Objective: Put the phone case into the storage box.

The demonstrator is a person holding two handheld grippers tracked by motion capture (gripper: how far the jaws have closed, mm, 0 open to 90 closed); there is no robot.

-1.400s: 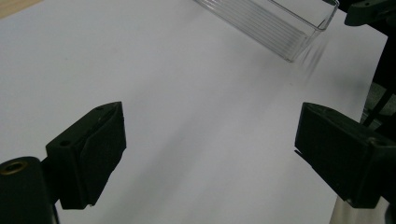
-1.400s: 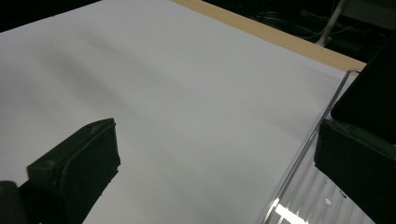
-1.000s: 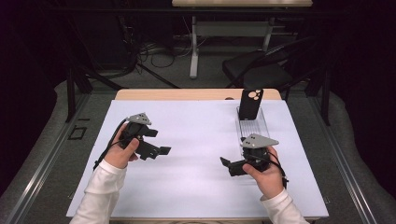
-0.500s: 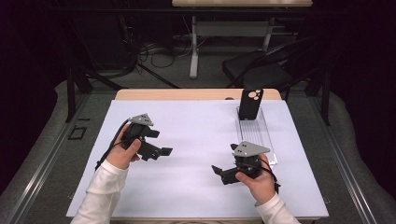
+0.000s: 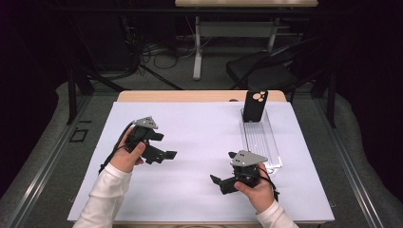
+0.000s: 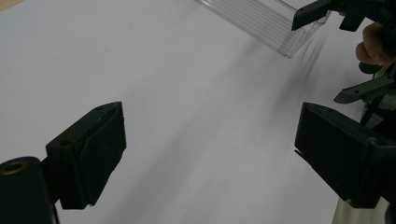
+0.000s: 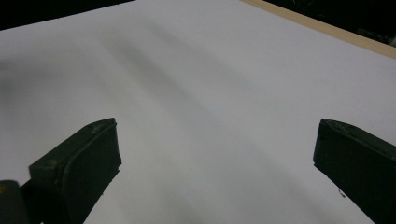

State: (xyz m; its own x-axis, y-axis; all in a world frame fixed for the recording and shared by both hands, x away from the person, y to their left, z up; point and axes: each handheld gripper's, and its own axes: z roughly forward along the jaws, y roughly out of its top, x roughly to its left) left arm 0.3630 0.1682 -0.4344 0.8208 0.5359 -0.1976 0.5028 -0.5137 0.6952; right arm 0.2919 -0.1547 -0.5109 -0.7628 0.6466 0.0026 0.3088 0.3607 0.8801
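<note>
My left gripper (image 5: 167, 148) is held over the left half of the white mat (image 5: 199, 137), its jaws pointing right, and it is open. In its own view the left gripper (image 6: 210, 158) has wide-apart jaws with only bare mat between them. Nearer the front edge, my right gripper (image 5: 222, 168) points left and is open. Its own view shows the right gripper (image 7: 215, 168) empty over the mat. A black phone case (image 5: 255, 105) stands upright at the far end of a clear plastic tray (image 5: 263, 142), to the right of both grippers.
The clear tray (image 6: 268, 21) lies along the mat's right side, just behind the right hand (image 6: 373, 46). A wooden table edge (image 5: 190, 96) runs beyond the mat, also seen as a wooden edge (image 7: 327, 29). Chairs and cables lie on the dark floor beyond.
The right gripper has drawn back toward the front edge and a little left, away from the tray. The left gripper has hardly moved.
</note>
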